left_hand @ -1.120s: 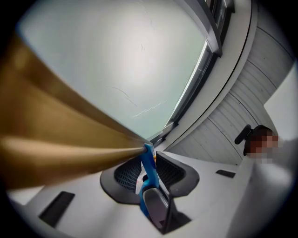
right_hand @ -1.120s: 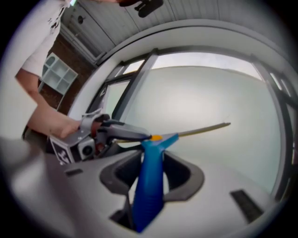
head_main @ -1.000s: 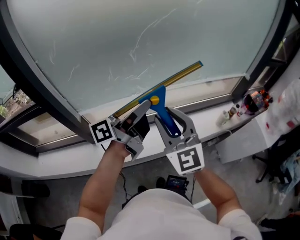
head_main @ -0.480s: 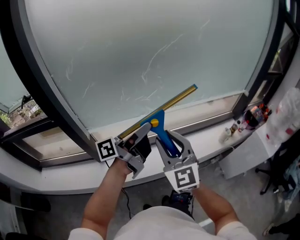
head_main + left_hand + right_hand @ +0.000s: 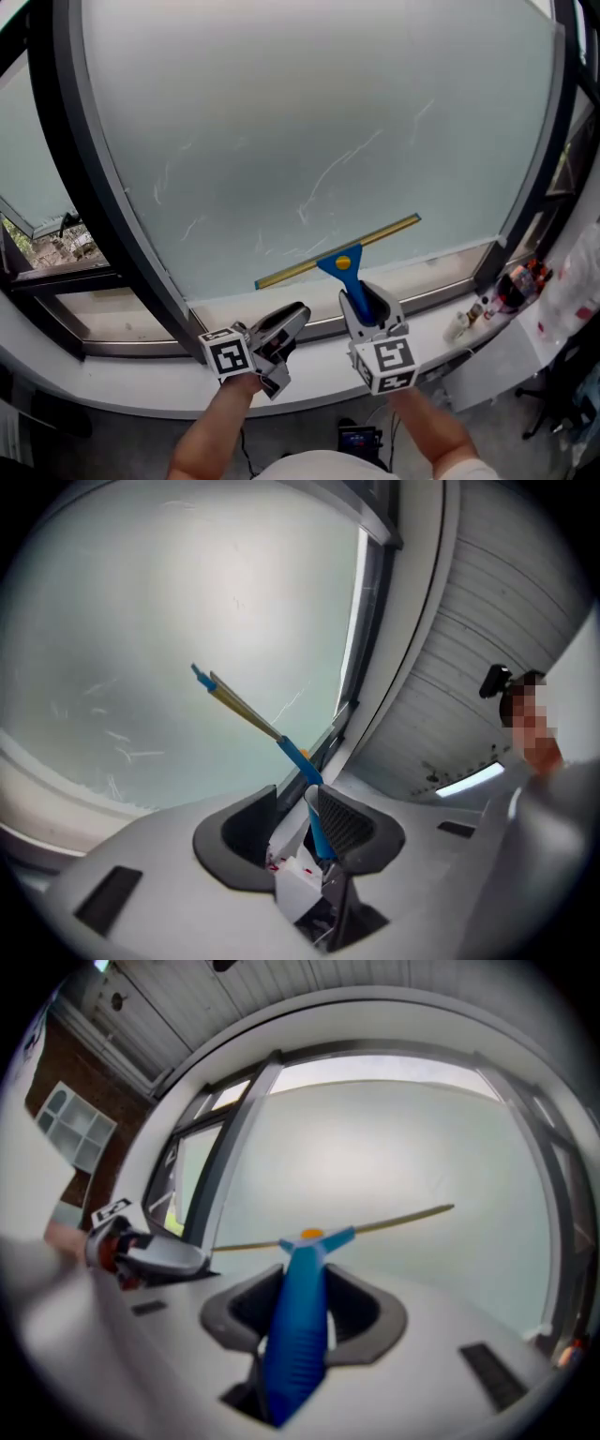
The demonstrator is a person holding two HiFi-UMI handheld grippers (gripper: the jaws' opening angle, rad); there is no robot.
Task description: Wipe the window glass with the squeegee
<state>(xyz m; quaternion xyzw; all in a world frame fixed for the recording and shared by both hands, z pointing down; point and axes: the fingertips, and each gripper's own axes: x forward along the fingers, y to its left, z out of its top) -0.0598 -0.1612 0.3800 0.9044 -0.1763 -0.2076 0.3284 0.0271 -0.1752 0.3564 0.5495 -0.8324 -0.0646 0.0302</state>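
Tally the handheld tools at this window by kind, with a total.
Squeegee: 1
Tongs: 2 (left tongs, jaws just been opening, nothing between them; right tongs, shut on the squeegee)
Total: 3

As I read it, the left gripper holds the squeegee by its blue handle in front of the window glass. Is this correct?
No: it is the right gripper that holds the squeegee by its blue handle in front of the window glass, as the right gripper view shows. The left gripper has just been opening and grips nothing.
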